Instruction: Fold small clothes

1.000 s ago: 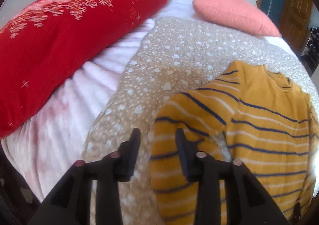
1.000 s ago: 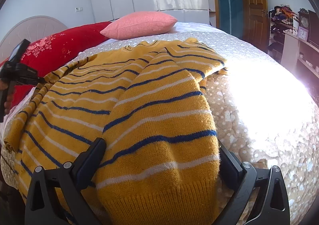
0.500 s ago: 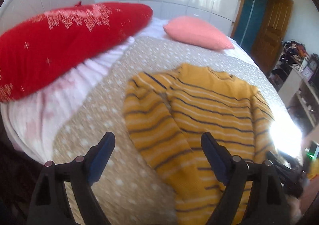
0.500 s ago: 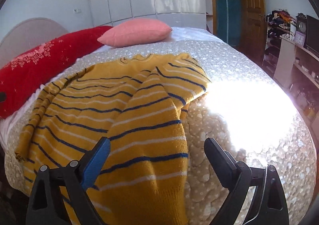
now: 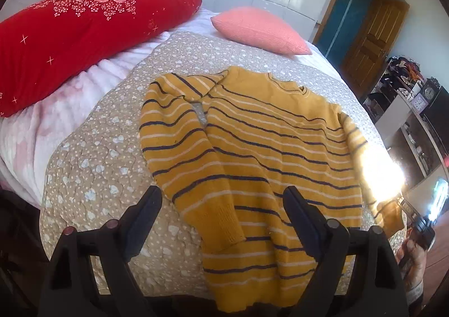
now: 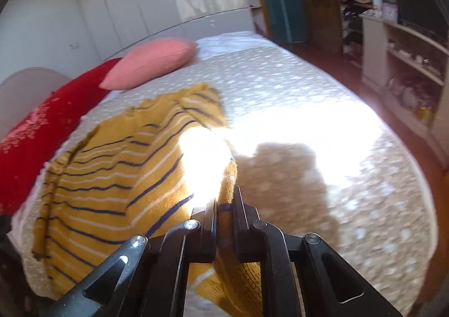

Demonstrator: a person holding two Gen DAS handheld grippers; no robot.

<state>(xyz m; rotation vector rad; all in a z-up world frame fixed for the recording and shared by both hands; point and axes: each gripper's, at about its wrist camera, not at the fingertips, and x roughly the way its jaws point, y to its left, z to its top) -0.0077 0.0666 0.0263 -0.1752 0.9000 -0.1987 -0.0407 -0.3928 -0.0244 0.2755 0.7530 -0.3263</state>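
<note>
We hold our left gripper [image 5: 221,211] above the bed with its two fingers spread wide apart, and nothing is between them. Our right gripper [image 6: 224,211] has its fingers pressed close together, and a fold of the yellow striped sweater [image 6: 112,185] is pinched between them. In the left wrist view, our right hand [image 5: 412,259] shows at the lower right edge, wrapped around the handle of its gripper

Sun glare whites out part of the yellow knitted sweater with navy and white stripes [image 6: 106,176] in the blurred right wrist view; its hem runs off the frame's bottom edge.
</note>
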